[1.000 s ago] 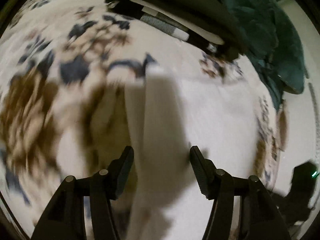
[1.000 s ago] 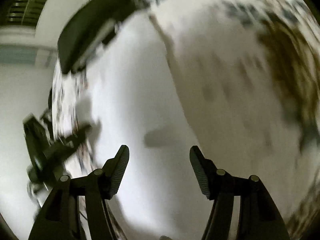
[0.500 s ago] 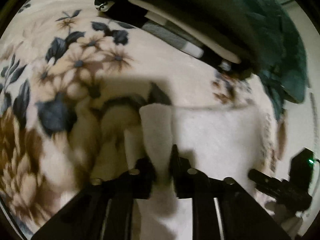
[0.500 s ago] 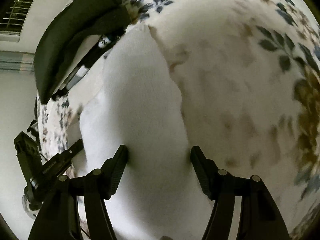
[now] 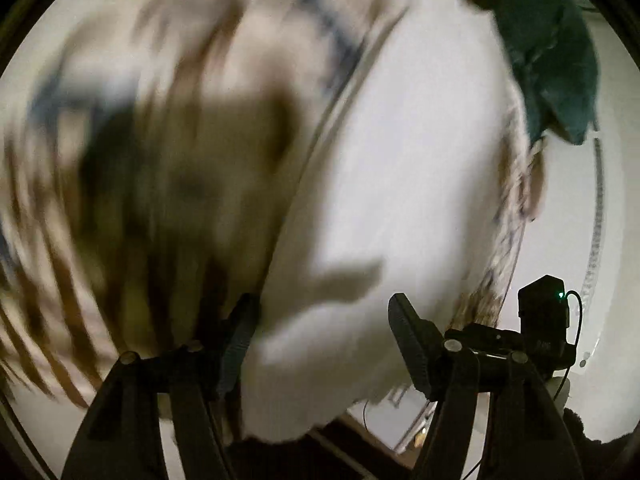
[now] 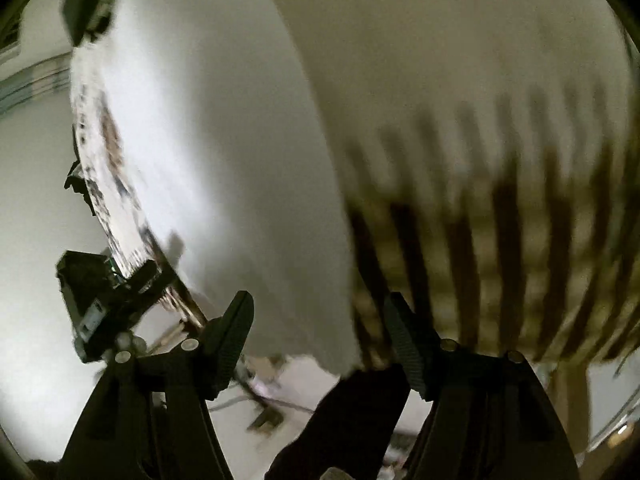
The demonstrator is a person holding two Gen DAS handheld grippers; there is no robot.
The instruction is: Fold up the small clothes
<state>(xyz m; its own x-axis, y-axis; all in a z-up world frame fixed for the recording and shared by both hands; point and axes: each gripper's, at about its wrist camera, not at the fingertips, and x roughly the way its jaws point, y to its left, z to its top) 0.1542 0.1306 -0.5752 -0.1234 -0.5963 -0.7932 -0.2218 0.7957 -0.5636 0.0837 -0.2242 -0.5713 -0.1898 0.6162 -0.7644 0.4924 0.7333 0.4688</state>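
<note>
One white fleecy cloth (image 5: 400, 184) lies spread on one blurred floral bedcover (image 5: 168, 152), its near edge reaching between both grippers. Left gripper (image 5: 324, 340) has just been opening, jaws parted, nothing pinched; right gripper (image 6: 320, 332) also gapes wide. One teal garment (image 5: 552, 40) sits beyond.

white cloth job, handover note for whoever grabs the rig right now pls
Left gripper: open, jaws have just been opening, white cloth between them but not pinched.
Right gripper: open, nothing pinched, the cloth's near edge lies between its jaws.
Cloth lies on the floral blanket; teal fabric at the far corner.
Frames are blurred, so the fold's state cannot be told. Left: check it, finish folding.
</note>
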